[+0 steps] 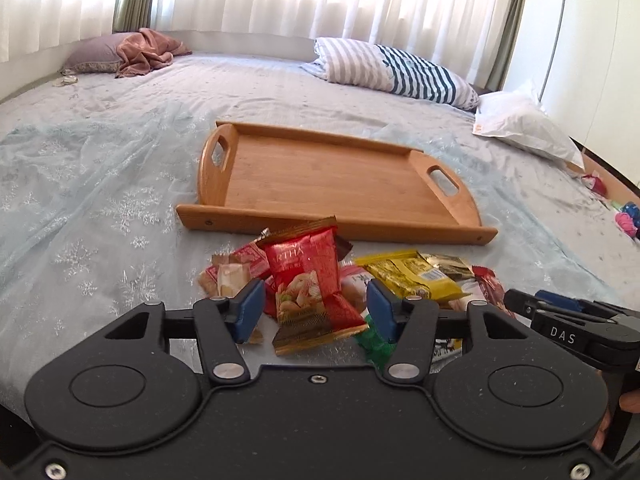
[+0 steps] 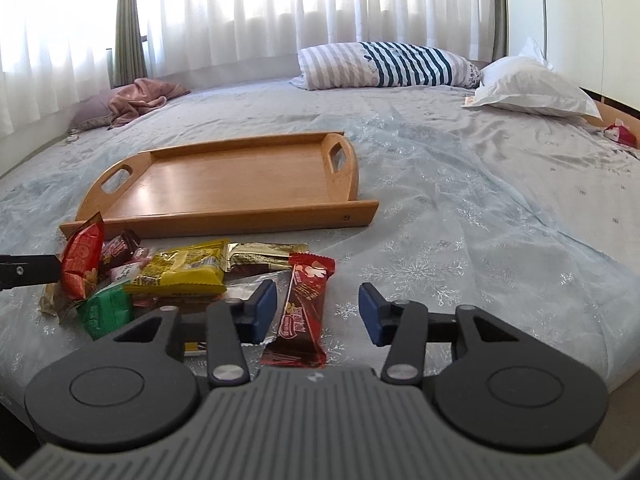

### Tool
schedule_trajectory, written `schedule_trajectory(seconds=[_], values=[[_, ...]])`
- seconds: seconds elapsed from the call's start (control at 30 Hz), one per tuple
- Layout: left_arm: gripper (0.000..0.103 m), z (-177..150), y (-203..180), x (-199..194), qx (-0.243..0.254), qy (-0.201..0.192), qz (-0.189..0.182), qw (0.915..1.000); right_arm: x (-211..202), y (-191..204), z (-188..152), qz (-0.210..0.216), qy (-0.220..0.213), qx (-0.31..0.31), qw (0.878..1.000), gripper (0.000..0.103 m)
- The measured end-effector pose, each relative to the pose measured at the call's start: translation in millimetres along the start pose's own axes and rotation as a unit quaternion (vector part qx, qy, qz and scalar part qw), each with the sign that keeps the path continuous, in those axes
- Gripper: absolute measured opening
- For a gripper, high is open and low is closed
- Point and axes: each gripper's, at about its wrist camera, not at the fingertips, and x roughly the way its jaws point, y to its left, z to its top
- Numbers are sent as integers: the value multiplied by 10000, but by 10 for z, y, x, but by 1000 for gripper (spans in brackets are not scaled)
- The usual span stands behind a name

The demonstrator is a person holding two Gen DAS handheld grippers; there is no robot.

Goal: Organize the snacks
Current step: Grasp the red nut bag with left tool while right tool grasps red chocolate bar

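Observation:
A pile of snack packets lies on the bed in front of an empty wooden tray. My left gripper is open, its blue pads either side of a red snack bag that stands tilted in the pile. My right gripper is open over a long red wafer bar at the pile's right edge. A yellow packet and a green packet lie between them. The right gripper's tip shows in the left wrist view.
The bed has a pale blue snowflake sheet. A striped pillow and a white pillow lie at the far right, a purple pillow with a pink cloth at the far left. Small colourful items lie by the right edge.

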Motion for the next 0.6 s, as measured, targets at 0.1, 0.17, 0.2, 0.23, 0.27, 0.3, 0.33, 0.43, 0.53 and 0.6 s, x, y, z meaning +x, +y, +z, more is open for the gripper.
schedule_trajectory(seconds=[0.1, 0.17, 0.2, 0.23, 0.27, 0.3, 0.33, 0.43, 0.53, 0.6], values=[[56, 3, -22, 122, -3, 101, 175, 9998, 78, -36, -15, 45, 100, 91, 9999, 48], [56, 3, -18, 214, -83, 191, 223, 9995, 107, -26, -26, 75, 133, 105, 9998, 48], [56, -1, -11, 265, -127, 240, 238, 9993, 121, -16, -30, 90, 145, 100, 9998, 48], [56, -3, -8, 299, -163, 264, 241, 9992, 133, -7, -35, 105, 158, 87, 9998, 47], [56, -8, -4, 342, -193, 301, 248, 9991, 142, 11, -45, 122, 175, 69, 9997, 47], [55, -8, -6, 375, -215, 326, 243, 9989, 153, 18, -49, 132, 187, 62, 9997, 47], [55, -8, -5, 403, -234, 343, 240, 9988, 165, 29, -50, 126, 191, 46, 9997, 45], [51, -20, 14, 494, -337, 442, 224, 9982, 201, 41, -53, 65, 199, 15, 9998, 42], [45, -22, 24, 547, -419, 503, 190, 9977, 240, 26, -48, 97, 245, 76, 9996, 36], [44, -12, 11, 536, -368, 496, 190, 9979, 264, 29, -51, 122, 309, 74, 9994, 28]])
